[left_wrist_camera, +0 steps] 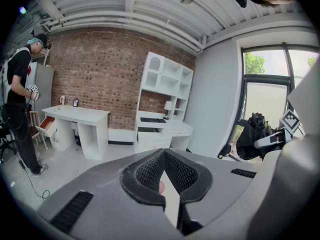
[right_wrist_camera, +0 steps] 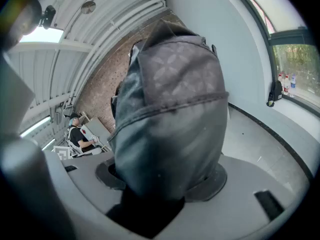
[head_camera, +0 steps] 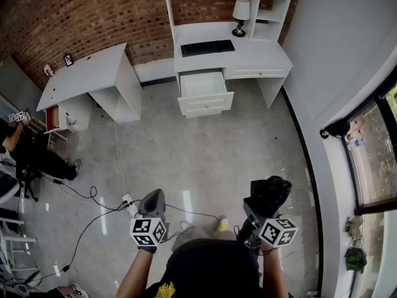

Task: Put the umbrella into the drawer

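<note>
My right gripper is shut on a folded black umbrella, low on the right of the head view. The dark fabric bundle of the umbrella fills the right gripper view and hides the jaw tips. From the left gripper view the umbrella shows at the right edge. My left gripper is held beside it, shut with nothing in it; its ribbed pads meet at the tip. The white drawer stands pulled open under the desk, far ahead across the floor.
The white desk carries a black keyboard and a lamp, with shelves above. A second white desk stands at the left. A person sits at the far left. Cables trail over the floor near my left gripper.
</note>
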The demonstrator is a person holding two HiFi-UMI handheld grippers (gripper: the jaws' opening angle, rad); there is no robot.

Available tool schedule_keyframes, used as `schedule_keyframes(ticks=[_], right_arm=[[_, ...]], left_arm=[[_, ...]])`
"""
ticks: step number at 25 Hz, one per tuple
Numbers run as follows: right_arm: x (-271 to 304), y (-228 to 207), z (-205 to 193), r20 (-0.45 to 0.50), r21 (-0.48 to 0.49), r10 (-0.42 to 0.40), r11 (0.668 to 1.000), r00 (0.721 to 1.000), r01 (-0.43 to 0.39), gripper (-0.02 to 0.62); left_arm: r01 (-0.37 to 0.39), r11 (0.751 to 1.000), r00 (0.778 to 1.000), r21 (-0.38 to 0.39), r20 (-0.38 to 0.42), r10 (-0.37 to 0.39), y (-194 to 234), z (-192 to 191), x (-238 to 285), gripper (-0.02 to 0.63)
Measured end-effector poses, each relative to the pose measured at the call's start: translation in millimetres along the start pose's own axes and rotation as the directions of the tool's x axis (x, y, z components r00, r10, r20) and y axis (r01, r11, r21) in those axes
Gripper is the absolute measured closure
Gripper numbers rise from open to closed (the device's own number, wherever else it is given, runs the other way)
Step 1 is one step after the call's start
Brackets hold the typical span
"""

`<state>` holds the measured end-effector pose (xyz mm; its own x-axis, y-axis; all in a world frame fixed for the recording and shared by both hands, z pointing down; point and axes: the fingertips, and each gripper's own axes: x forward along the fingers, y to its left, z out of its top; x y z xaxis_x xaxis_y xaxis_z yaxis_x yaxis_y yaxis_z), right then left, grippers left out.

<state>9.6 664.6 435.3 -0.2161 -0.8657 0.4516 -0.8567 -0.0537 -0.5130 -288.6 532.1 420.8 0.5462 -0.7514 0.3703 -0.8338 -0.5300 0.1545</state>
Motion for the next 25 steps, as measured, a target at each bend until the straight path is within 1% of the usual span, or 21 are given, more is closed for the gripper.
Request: schedule_keyframes(ticks=[3, 5, 7, 10, 13, 16, 18, 21, 25], right_arm=[[-6.6, -18.3, -2.4, -0.010, -0.004, 0.030, 1.000, 0.999, -0.030, 0.327], [-14.3, -23.7, 4.9, -0.003, -0.025, 0.042, 0.999, 0.999, -0.042, 0.327], [-21.3, -23.9, 19.8, 0.017, -0.045, 0.056, 0.997, 0.998, -0.055, 0.327], [-39.5, -19.6, 27.5, 0.039, -0.067, 0.065, 0.996, 0.997, -0.062, 0.327], [-57.8, -21.2, 31.4, 0.064, -0.145, 0.032, 0.989, 0.997, -0.023, 0.327], [-68.8, -25.4, 36.4, 0.092, -0.207, 0.003, 0.978, 0.996, 0.017, 0.327], [-73.5, -23.9, 38.4, 0.105, -0.211, 0.022, 0.977, 0.994, 0.001, 0.327], [-78.8, -23.6, 38.7, 0.115, -0.190, 0.061, 0.981, 0.992, -0.038, 0.327], [-80.7, -33.7, 38.1, 0.117, -0.167, 0.066, 0.985, 0.991, -0.046, 0.327]], left_arm=[[-0.008, 1.000, 0.999, -0.024, -0.041, 0.007, -35.4, -31.0, 6.5, 0.589], [0.036, 0.998, 0.999, -0.046, -0.022, -0.037, -67.2, -30.7, 8.5, 0.589], [0.095, 0.995, 0.995, -0.015, 0.017, -0.095, -98.3, -17.5, 15.1, 0.589], [0.142, 0.988, 0.989, 0.054, 0.024, -0.143, -125.7, -9.7, 23.3, 0.589], [0.173, 0.983, 0.982, 0.066, 0.059, -0.177, -138.9, -1.5, 25.7, 0.589], [0.180, 0.981, 0.979, 0.068, 0.084, -0.185, -144.6, 6.3, 25.2, 0.589], [0.181, 0.980, 0.978, 0.081, 0.085, -0.188, -148.7, 10.3, 25.1, 0.589], [0.184, 0.977, 0.978, 0.105, 0.084, -0.193, -156.5, 14.0, 26.6, 0.589], [0.187, 0.976, 0.977, 0.112, 0.078, -0.196, -165.9, 15.1, 30.6, 0.589]])
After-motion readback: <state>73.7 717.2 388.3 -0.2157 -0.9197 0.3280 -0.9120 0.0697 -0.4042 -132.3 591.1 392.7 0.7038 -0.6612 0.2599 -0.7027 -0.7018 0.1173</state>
